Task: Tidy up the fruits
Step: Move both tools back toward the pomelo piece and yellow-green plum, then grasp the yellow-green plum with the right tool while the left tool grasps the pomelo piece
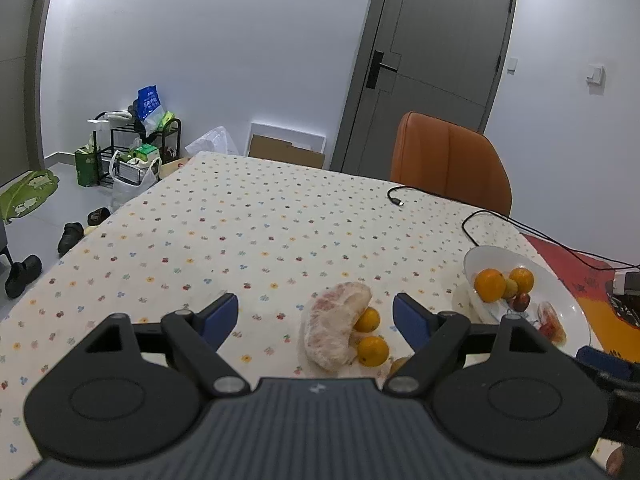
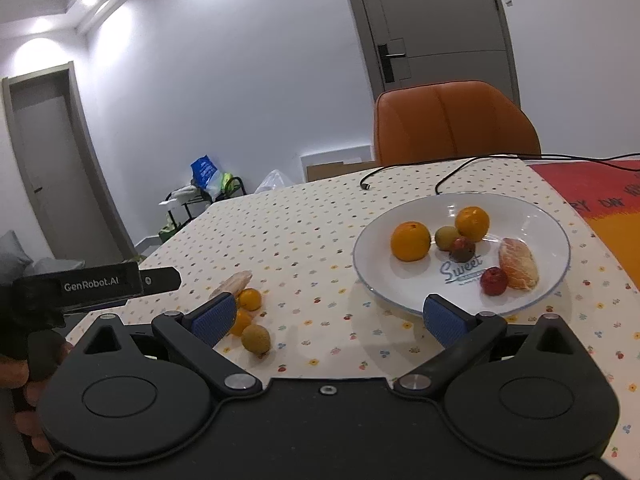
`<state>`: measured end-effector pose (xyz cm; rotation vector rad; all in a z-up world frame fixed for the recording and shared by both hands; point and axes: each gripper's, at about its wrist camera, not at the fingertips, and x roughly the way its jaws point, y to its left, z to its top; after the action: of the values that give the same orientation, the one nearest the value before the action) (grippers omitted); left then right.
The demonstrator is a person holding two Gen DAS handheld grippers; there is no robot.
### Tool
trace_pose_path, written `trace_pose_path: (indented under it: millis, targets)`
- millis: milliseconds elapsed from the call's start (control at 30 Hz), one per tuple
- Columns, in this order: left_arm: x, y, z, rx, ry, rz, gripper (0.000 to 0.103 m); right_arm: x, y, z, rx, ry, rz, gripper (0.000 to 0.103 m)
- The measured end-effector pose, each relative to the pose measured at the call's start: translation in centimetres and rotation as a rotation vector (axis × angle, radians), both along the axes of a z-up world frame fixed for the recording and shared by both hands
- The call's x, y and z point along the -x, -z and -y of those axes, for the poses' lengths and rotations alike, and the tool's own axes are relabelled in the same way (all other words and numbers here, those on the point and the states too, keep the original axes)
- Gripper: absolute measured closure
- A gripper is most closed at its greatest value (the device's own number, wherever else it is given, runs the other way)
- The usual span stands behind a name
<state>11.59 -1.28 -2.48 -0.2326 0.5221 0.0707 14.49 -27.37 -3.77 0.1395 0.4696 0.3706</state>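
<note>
Counter [image 1: 248, 216], covered in a cream cloth printed with small coloured flowers, with an orange padded chair [image 2: 452, 120] at its far edge and a black cable [image 2: 404, 170] trailing across the far right corner. Left gripper [image 1: 316, 314]: black body, blue-padded fingers spread wide apart, holding nothing, poised above the loose fruit near the counter's near edge. Right gripper [image 2: 330, 318]: same build, blue pads likewise spread apart and empty, poised just short of the plate's near rim. White round plate [image 2: 384, 288] with a thin blue rim line and the printed word "Sweet", standing toward the right side of the counter. Contents of plate: two round oranges [image 2: 411, 241], one at the left and one at the far side; one small yellow-green round fruit [image 2: 446, 237] between them; one dark red-brown small fruit [image 2: 463, 250] touching the green one; one bright red small fruit [image 2: 495, 281] nearer the front; one peeled pinkish citrus segment [image 2: 519, 264] at the right, just beside the red fruit. Loose on the cloth, left of the plate and well apart from it: one large peeled pale-pink pomelo wedge [image 1: 334, 330]; two small round orange fruits [image 1: 373, 351] touching or just beside the wedge's right side; one small tan-brown round fruit [image 2: 256, 339] nearest the counter's near edge.
</note>
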Motion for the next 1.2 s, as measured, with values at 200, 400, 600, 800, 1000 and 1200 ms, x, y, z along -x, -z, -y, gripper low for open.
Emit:
trace_pose_path:
  millis: [200,400,600,800,1000,1200]
  targets:
    - [0.1,1.4,-0.5,0.009,0.015,-0.020,0.020,-0.4,0.4,-1.4,0.025,-0.026,-0.011,0.004]
    - [0.2,2.2,-1.2,0.014,0.030,-0.036,0.022,-0.4,0.6,-2.6,0.049,-0.069,-0.015,0.012]
    - [0.2,2.8,-1.9,0.023,0.031,-0.046,0.026,-0.7,1.0,-4.1,0.064,-0.108,-0.032,0.021]
    - [0.2,2.9,-3.1,0.038,0.029,-0.050,0.032,-1.4,1.3,-5.8,0.081,-0.141,-0.043,0.029]
    - [0.1,3.0,-4.5,0.059,0.011,-0.044,0.033,-2.6,1.7,-7.5,0.094,-0.174,-0.070,0.036]
    - [-0.1,3.3,-5.1,0.063,0.009,-0.052,0.033,-3.3,2.9,-8.5,0.114,-0.188,-0.112,0.059]
